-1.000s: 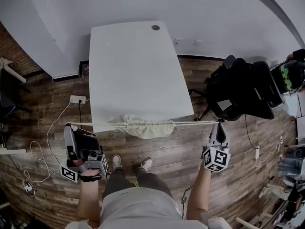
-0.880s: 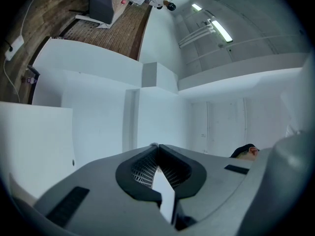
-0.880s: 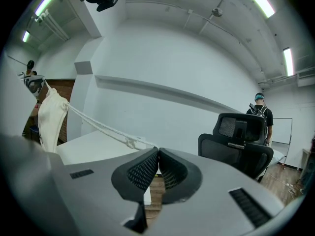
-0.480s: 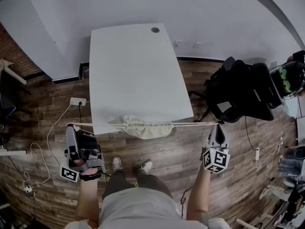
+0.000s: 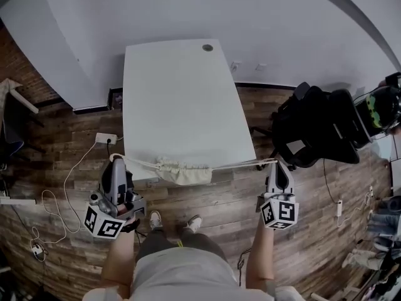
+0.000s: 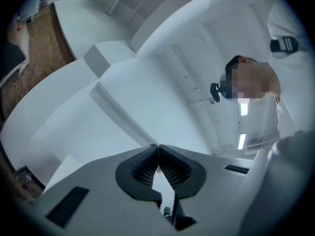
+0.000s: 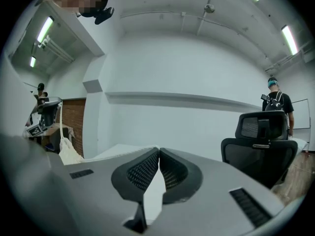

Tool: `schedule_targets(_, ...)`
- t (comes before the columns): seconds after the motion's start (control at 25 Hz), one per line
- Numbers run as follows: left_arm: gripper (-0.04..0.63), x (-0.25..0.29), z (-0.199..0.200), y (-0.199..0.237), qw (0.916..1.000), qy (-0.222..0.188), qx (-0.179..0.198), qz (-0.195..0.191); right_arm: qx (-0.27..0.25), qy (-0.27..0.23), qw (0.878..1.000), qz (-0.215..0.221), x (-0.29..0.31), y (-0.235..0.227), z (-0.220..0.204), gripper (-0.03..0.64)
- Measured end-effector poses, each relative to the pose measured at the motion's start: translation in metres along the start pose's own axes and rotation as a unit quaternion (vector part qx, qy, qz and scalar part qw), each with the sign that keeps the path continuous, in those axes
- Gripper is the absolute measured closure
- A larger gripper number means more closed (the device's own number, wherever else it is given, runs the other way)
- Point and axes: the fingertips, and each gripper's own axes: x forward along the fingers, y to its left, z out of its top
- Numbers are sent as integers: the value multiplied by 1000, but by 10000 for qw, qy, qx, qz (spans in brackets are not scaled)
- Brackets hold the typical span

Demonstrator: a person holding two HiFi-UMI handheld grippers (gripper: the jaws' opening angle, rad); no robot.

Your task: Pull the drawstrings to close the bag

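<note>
Open room over the table (image 5: 182, 99): its top is free from the far edge down to the bag (image 5: 183, 173) at the near edge. Drawstrings (image 5: 238, 165) stretch left-right along that edge, from left gripper (image 5: 116, 160) to right gripper (image 5: 276, 163), and bar the line between them. Office chair (image 5: 319, 127) crowds the right. Power strip (image 5: 103, 138) on the floor to the left.

the cream cloth bag (image 5: 183, 173) is hanging over the near edge of the white table (image 5: 182, 99), its mouth bunching into tight gathers along the top. the left drawstring (image 5: 139, 162) is stretching taut from the gathered mouth to the tip of the left gripper (image 5: 116, 159). the right drawstring (image 5: 241, 165) is running just as straight to the tip of the right gripper (image 5: 276, 163). both white cords are lying nearly level.
</note>
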Motion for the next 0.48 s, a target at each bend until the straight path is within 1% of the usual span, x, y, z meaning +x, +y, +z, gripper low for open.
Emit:
schedule_targets(0.16,575,17,-9,-15,9983,278,512,-53,77,-204,9994,284,4,31,21,578)
schedule_targets(0.32,574,28,-17,-29,9932,559,1017,-54,100,-361,9979,529,5,52,41,578)
schedule_targets(0.48,574,35,-21,-41,9901,689,1215,-130,100,-492,9962,714,1,64,62,578)
